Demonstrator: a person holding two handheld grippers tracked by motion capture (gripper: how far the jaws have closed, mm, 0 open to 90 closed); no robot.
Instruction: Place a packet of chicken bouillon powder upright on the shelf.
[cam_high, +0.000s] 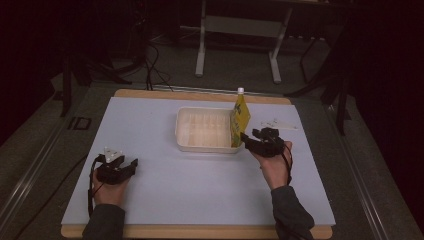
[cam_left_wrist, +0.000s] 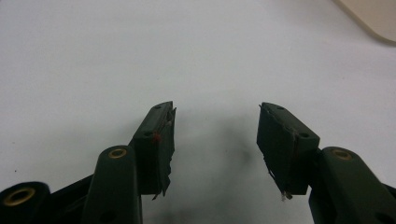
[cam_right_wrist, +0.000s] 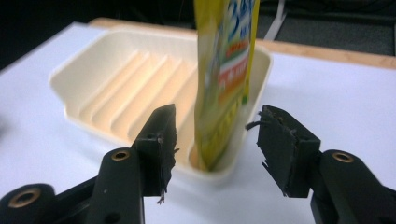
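At the lower left of the high view, the left gripper (cam_high: 125, 167) rests on the white tabletop (cam_high: 165, 190) with its jaws spread and nothing between them. Right of centre, the right gripper (cam_high: 248, 140) has its jaws spread too, just before the cream tray (cam_high: 200, 131). A yellow pouch (cam_high: 240, 117) stands upright in the tray's right end

The desk (cam_high: 165, 185) carries a smooth, matt pale sheet over a wooden board whose bare edge shows. The cream tray (cam_right_wrist: 116, 79) looks like moulded plastic, ribbed inside, with a soft sheen. The yellow pouch (cam_right_wrist: 224, 70) is glossy printed film with a white plastic cap. Each hand-held gripper (cam_left_wrist: 215, 140) (cam_right_wrist: 212, 142) is matt black plastic with frayed, rough pads (cam_left_wrist: 161, 149) and brass-coloured rivets.
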